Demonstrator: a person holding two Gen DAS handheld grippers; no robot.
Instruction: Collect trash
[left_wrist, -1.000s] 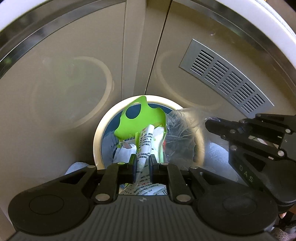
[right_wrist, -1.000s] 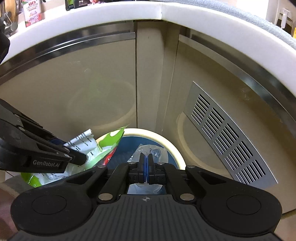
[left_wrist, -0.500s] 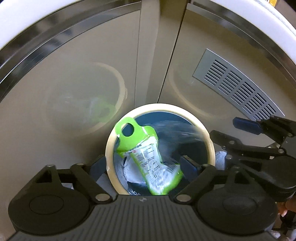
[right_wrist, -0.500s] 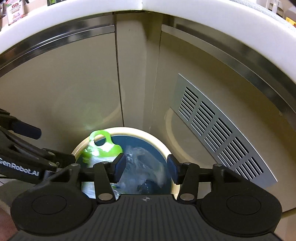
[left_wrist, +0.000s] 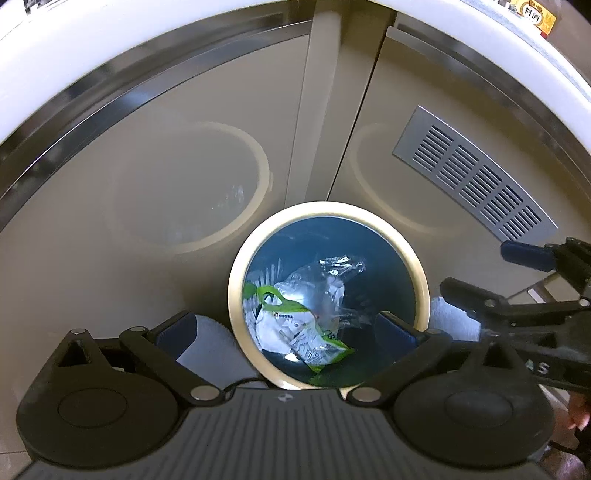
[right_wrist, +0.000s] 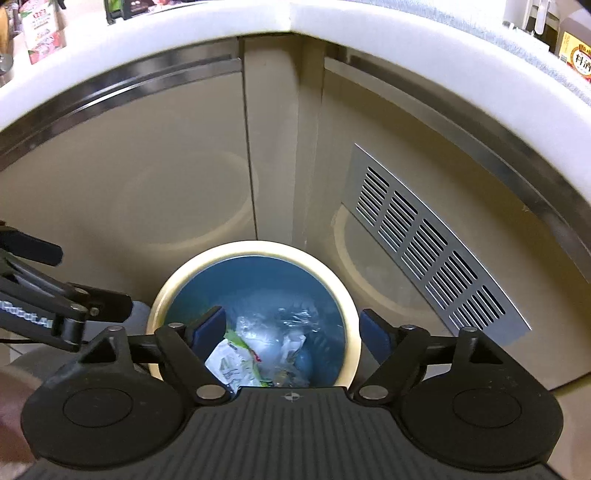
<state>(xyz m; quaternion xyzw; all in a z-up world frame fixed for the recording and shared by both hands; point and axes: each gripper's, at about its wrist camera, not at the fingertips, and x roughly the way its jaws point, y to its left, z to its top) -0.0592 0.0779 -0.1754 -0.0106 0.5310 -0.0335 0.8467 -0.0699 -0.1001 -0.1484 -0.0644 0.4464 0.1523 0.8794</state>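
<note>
While both tongs, left (left_wrist: 284, 326) and right (right_wrist: 293, 330), were opening empty over the bin (left_wrist: 236, 295), I kept them clear so the wrapper (left_wrist: 295, 332) dropped inside.

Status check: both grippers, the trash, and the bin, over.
Left gripper and right gripper jaws opening, nothing between them. Green-and-white wrapper and clear plastic bag lying inside the bin. Nothing blocking the bin mouth.
</note>
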